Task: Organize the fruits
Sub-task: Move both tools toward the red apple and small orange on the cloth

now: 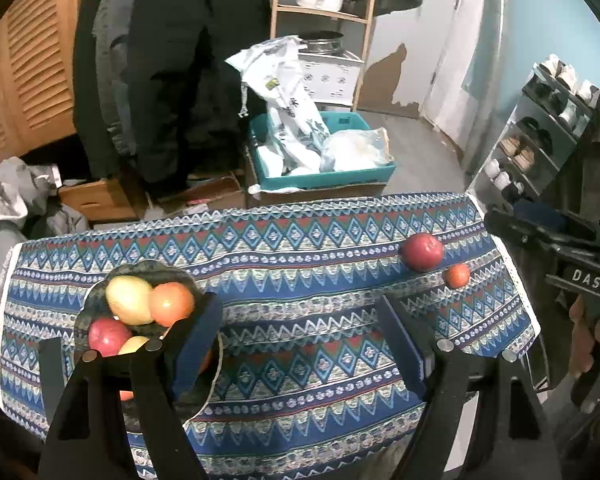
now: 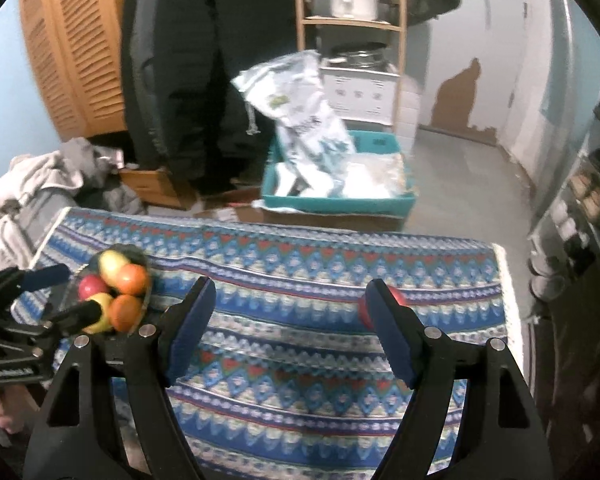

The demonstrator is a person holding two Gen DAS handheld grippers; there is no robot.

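tablecloth [image 1: 300, 280]: woven patterned cloth, matt | apples [image 1: 421, 251]: smooth, glossy | shelf [image 1: 364, 32]: wood

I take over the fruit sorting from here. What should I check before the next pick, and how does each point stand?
1. Left hand-held gripper empty, jaws apart: ok.
2. Right hand-held gripper empty, jaws apart: ok.
3. Red apple and small orange still loose on the tablecloth: not ok.
4. Cloth around the loose fruit bare: ok.
5. Room left in the dark bowl, already holding five fruits: cannot tell.

Left claw [image 1: 300, 344], right claw [image 2: 290, 330]: black frames, blue pads, silver screws.
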